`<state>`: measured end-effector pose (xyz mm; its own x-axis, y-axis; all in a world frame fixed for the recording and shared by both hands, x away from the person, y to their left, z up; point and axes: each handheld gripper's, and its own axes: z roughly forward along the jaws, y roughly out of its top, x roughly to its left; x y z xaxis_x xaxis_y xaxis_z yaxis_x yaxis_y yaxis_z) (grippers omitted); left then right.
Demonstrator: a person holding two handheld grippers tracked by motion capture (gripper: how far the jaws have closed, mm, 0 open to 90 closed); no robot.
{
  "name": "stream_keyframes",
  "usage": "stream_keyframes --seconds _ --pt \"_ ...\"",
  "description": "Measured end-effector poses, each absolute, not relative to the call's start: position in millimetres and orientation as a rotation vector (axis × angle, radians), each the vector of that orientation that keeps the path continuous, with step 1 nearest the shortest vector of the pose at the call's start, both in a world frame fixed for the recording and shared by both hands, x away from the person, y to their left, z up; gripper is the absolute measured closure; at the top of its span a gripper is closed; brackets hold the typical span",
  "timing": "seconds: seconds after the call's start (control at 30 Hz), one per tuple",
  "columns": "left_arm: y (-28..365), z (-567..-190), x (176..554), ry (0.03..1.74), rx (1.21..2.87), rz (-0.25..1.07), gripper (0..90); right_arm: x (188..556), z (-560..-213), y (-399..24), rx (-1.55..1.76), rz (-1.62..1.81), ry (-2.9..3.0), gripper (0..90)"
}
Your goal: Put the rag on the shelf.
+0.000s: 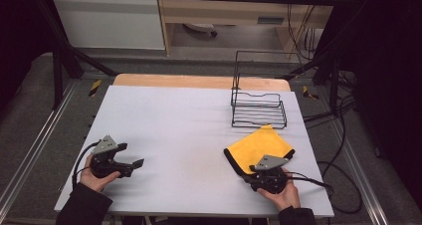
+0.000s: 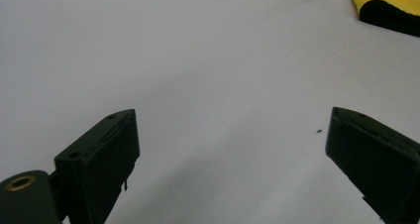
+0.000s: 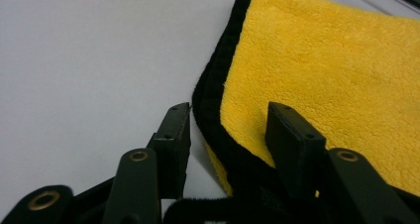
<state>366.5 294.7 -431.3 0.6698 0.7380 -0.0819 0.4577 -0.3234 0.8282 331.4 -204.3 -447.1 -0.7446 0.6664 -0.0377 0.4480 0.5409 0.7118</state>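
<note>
Jaws of right gripper (image 3: 228,122) straddling yellow cloth (image 3: 337,85) edge, unclamped; left gripper (image 2: 230,135) jaws apart; wire basket (image 1: 259,113) empty

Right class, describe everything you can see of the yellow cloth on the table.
The yellow cloth is a fluffy, plush-looking square with a black border, seemingly folded, lying flat on the white table just in front of the wire basket. The right gripper straddles its near black-edged corner, one jaw on the yellow pile, the other beside the border on the table.

White tabletop (image 1: 189,130) mid-frame, grey floor (image 1: 30,110) around, wooden cabinet (image 1: 224,11) at top, black cables (image 1: 343,175) lower right, dim light.
</note>
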Motion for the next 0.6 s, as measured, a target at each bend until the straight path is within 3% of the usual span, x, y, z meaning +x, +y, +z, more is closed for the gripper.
stream_keyframes --seconds 0.33,0.6 --pt "295.4 -432.4 366.9 0.937 1.974 0.386 7.3 329.6 -448.6 -200.9 0.836 0.919 2.45 74.2" --pt "294.4 -432.7 366.7 0.938 1.977 0.384 7.9 330.8 -440.1 -208.8 0.873 0.966 2.477 79.7"
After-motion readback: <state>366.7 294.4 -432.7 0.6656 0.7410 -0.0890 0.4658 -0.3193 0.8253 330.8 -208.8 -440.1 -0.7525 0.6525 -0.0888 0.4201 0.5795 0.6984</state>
